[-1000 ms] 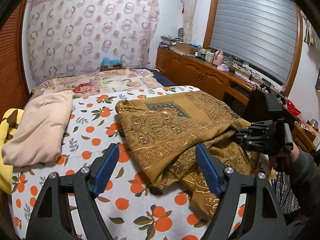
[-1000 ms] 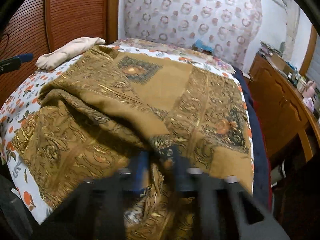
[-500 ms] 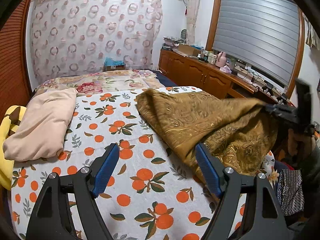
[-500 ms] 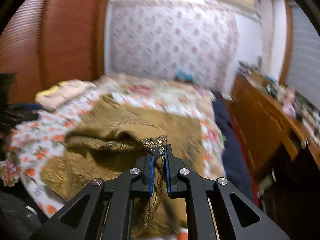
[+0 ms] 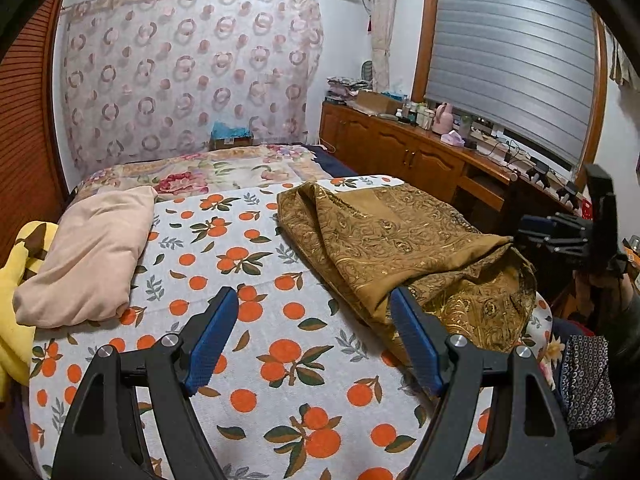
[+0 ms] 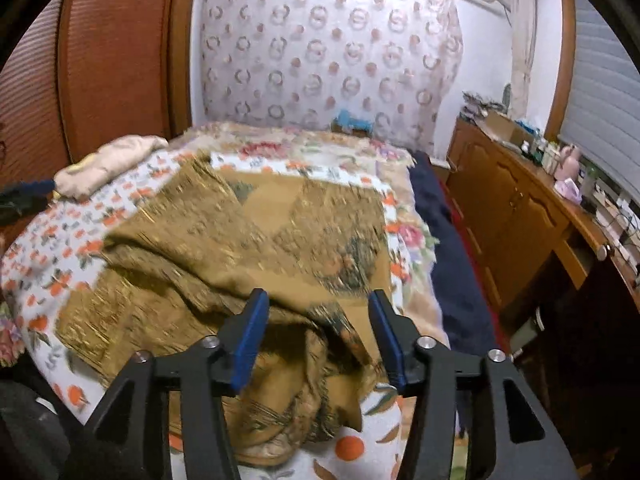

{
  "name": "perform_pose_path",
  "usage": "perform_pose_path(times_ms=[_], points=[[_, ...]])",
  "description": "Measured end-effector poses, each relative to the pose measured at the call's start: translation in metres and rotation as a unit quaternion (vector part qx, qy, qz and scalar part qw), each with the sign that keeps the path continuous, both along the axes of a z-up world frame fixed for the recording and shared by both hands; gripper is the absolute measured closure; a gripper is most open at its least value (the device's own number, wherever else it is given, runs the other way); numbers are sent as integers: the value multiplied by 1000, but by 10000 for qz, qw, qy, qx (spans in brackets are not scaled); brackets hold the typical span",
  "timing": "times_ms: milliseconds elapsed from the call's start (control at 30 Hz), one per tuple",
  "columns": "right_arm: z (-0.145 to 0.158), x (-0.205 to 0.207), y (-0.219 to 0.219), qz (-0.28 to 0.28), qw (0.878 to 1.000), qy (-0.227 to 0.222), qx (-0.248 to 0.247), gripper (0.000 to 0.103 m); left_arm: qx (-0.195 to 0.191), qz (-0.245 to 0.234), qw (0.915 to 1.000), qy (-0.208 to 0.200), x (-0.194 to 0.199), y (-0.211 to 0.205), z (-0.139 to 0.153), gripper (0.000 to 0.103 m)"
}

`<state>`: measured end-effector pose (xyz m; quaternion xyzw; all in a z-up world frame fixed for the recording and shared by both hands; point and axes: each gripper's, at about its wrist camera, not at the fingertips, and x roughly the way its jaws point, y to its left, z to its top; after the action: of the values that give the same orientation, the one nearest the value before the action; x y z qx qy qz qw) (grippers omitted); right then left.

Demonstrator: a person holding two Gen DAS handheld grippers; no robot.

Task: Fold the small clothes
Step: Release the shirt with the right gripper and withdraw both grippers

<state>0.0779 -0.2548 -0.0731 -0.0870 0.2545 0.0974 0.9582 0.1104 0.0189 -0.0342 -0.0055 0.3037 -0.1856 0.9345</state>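
Observation:
A golden-brown patterned cloth [image 5: 404, 248] lies bunched and folded over on the right side of the bed, on an orange-print sheet [image 5: 248, 280]. The same cloth [image 6: 248, 240] fills the right wrist view, blurred. My left gripper [image 5: 316, 336] hovers open above the sheet, its right finger close to the cloth's near edge, with nothing between the pads. My right gripper [image 6: 316, 328] is above the cloth's near fold with its jaws opening; the cloth lies below them, and the pads do not press on it. The right gripper [image 5: 560, 232] also shows at the far right of the left wrist view.
A folded beige garment [image 5: 88, 256] lies on the bed's left, with a yellow item [image 5: 20, 280] beside it. A wooden sideboard [image 5: 420, 156] with bottles runs along the right wall. A dark patterned cloth [image 5: 584, 380] hangs at the bed's right edge. A floral blanket [image 5: 208, 168] covers the far end.
My right gripper, shut on the cloth's edge, lifted and pulled it over itself, then opened and let it drop. The cloth now lies more bunched at the bed's right. My left gripper stayed put.

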Motion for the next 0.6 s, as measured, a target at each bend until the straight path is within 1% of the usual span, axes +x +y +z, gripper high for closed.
perform_pose_path(times_ms=[33,67,133,267,400,600], points=[[5,-2,4,63,9999,-72,29,45,0,6,10000,-3,0,0,0,24],[4,-10,4,129,9998,-122,57,44,2,6,10000,-4,0,0,0,24],[6,-13,13,341,9992,-190,105,38,22,30,10000,-10,-1,-1,1,24],[4,-11,36,681,9975,-182,51,36,96,100,9999,-37,-4,-2,2,24],[-6,4,64,987,9951,-57,-43,36,162,193,9997,-21,-5,-2,1,24],[-21,44,94,1459,9890,212,-83,35,170,294,9994,-20,-6,2,-4,24]])
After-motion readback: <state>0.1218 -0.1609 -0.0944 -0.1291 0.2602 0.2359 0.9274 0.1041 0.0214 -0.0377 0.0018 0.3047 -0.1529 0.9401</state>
